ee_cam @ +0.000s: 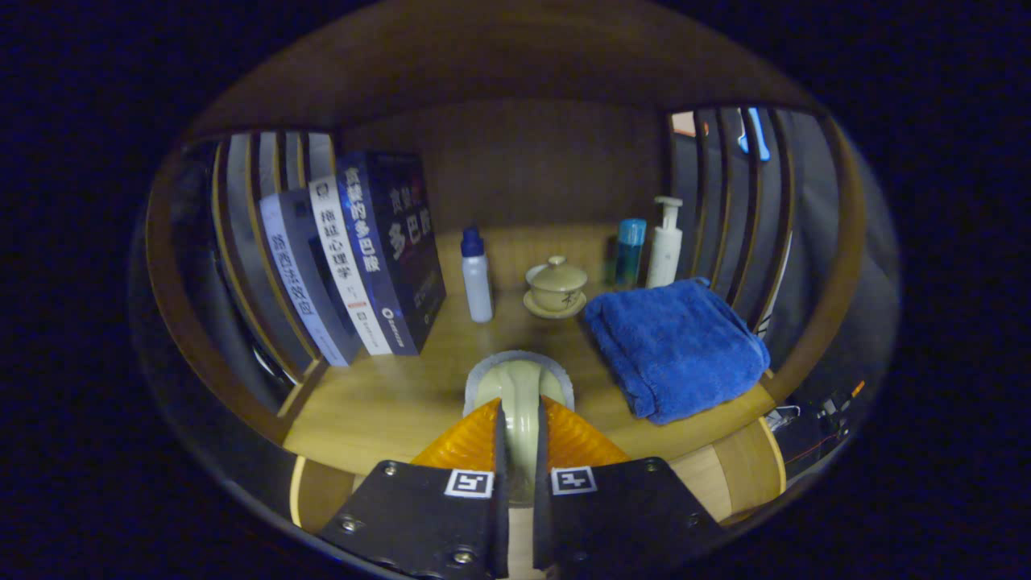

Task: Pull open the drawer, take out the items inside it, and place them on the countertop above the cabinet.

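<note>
Item in my gripper (520, 435): pale spoon-like utensil (519, 387), both fingers clamped on its handle, held over the countertop (387, 403) for setting down beside the blue towel (675, 348).

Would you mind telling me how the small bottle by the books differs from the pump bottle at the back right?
The small bottle has a dark blue screw cap; the pump bottle has a white pump head. The small bottle stands alone beside the books; the pump bottle stands next to a teal bottle, behind the towel. Both are pale and upright.
</note>
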`<state>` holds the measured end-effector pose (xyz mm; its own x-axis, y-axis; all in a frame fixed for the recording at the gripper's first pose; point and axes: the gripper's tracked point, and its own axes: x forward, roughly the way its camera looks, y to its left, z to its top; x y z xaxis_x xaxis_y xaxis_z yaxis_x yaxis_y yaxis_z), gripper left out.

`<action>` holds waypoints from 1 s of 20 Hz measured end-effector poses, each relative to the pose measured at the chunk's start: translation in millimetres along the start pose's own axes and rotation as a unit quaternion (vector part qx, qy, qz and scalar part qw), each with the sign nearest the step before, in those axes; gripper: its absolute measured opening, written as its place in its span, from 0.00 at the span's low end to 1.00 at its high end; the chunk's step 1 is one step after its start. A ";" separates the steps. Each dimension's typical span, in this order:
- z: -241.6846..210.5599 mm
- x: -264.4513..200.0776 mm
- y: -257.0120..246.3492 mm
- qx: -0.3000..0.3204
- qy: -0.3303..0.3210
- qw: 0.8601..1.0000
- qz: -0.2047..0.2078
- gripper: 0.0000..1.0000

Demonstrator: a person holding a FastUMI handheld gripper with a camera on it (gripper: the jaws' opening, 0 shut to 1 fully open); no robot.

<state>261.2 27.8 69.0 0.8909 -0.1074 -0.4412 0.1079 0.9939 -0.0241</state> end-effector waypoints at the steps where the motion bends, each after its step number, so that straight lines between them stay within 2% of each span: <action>1: -1.2 5.8 -0.4 -0.004 0.003 1.000 0.001 0.12; 8: 19.7 40.7 -3.8 0.022 -0.033 0.999 0.006 0.12; 14: 29.2 53.2 -7.6 0.042 -0.050 0.998 0.000 0.12; 19: 23.8 49.0 -10.0 0.036 -0.046 0.998 -0.007 0.20; 20: 27.7 42.7 -7.8 0.040 -0.049 0.998 -0.004 0.28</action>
<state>310.6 14.7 75.2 0.9287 -0.1210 -0.3506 0.1459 0.9882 0.0455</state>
